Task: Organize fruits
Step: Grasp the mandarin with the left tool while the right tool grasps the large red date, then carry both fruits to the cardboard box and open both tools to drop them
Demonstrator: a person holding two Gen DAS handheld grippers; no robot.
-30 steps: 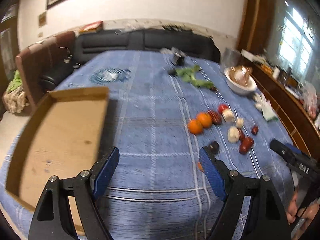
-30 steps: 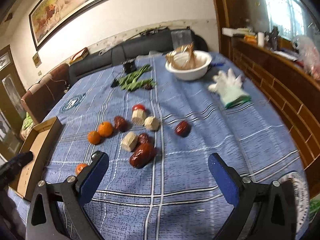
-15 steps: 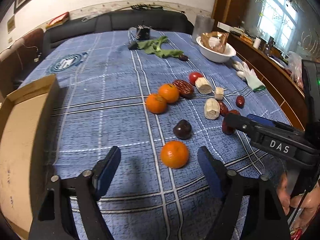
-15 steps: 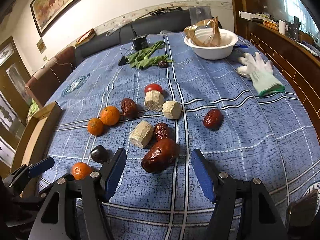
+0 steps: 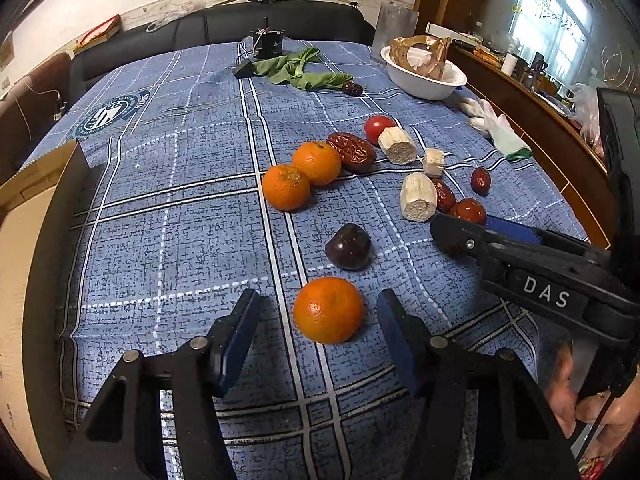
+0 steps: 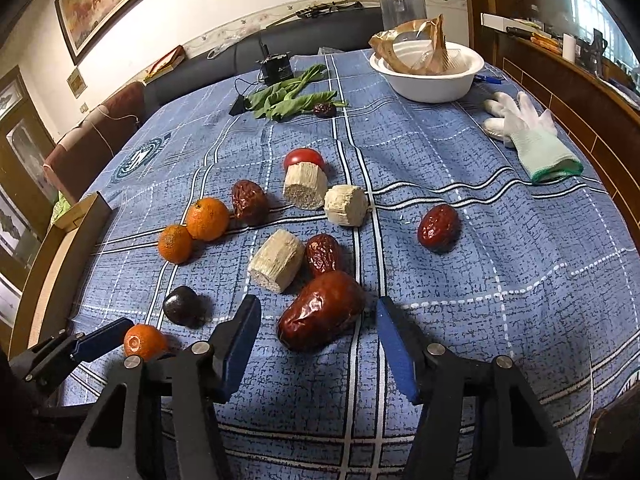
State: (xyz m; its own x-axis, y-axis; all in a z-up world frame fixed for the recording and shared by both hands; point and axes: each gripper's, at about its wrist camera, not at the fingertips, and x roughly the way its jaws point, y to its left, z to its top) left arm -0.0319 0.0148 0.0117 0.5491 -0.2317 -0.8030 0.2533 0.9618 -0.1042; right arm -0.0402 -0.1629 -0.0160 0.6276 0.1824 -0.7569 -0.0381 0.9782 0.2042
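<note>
Since half a second before, the left gripper point(image 5: 318, 312) had advanced, fingers apart, flanking the round orange tangerine point(image 5: 329, 309). The right gripper point(image 6: 318, 320), likewise spread, had closed around the large wrinkled red date point(image 6: 320, 311), tan sugarcane stub point(image 6: 276, 260) at eleven o'clock.

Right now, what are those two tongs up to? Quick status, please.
Left tongs open, straddling nearest orange, not gripping. Right tongs open around big red date. Dark plum close beyond the orange; cardboard box waiting at left.

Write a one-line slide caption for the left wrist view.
Open left gripper straddles the nearest orange on the blue cloth, not yet gripping it.
</note>
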